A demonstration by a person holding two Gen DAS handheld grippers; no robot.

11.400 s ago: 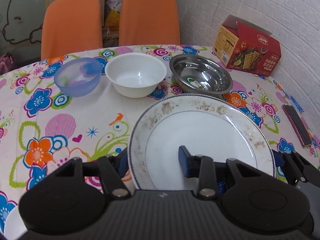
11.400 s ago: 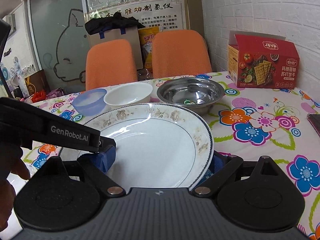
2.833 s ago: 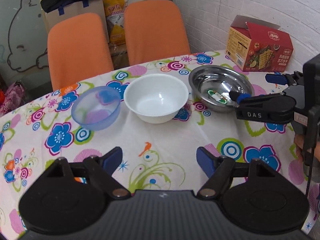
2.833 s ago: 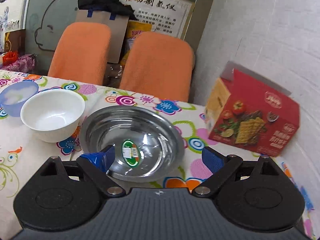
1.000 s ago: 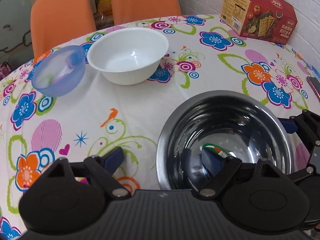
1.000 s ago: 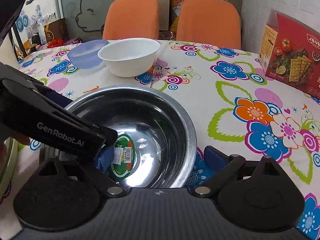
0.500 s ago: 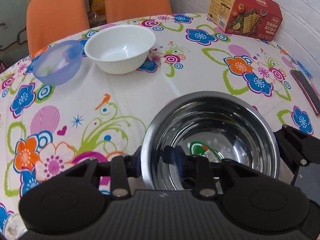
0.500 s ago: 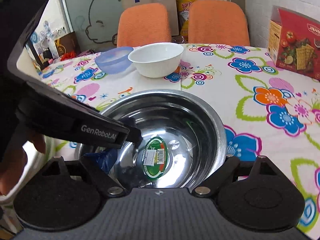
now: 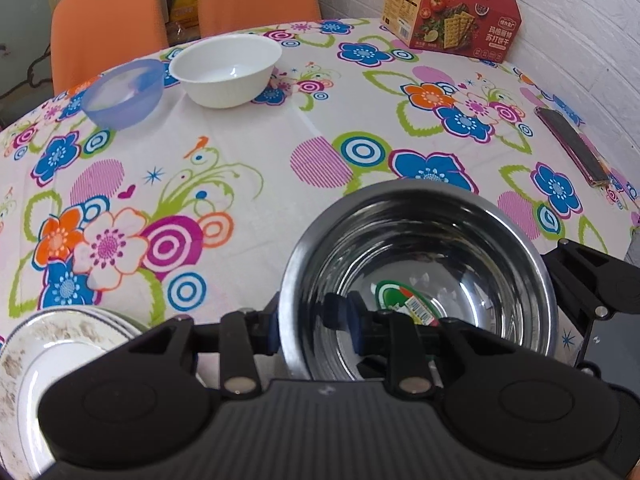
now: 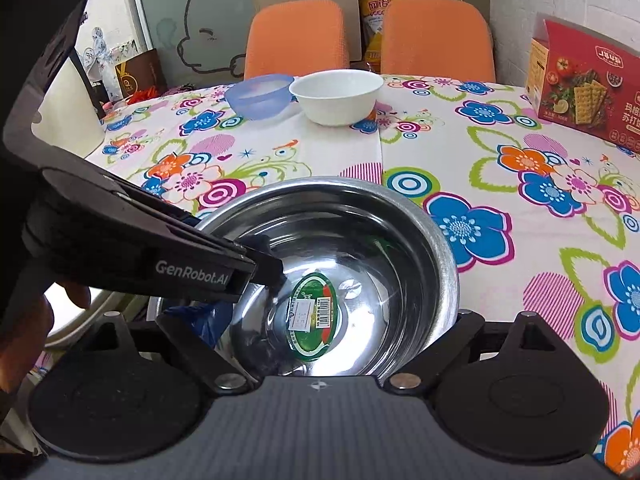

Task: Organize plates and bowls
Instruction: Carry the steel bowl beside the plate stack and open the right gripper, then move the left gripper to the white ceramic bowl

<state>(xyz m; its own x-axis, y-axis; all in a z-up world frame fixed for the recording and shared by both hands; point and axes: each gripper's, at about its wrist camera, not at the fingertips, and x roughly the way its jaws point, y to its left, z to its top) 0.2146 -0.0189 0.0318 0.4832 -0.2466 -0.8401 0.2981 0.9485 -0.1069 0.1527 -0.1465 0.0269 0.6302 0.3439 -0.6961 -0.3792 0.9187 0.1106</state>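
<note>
In the left wrist view, the left tongs point(image 9: 312, 326) are clenched on the near-left rim of the steel bowl point(image 9: 420, 264), and the plate point(image 9: 36, 364) lies just to their left on the desk point(image 9: 280, 152). In the right wrist view, the right tongs point(image 10: 320, 328) stand released, one finger at each side of the bowl, so I judge the left hand carries it to the plate.

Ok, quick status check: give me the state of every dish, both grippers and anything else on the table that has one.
steel bowl: upright, empty apart from a sticker, rim pinched.
left gripper: shut on the steel bowl's rim.
right gripper: wide open around the steel bowl.
white bowl: upright, empty.
blue bowl: upright, empty.
plate: flat, empty, beside the steel bowl.
cracker box: top flap open.
</note>
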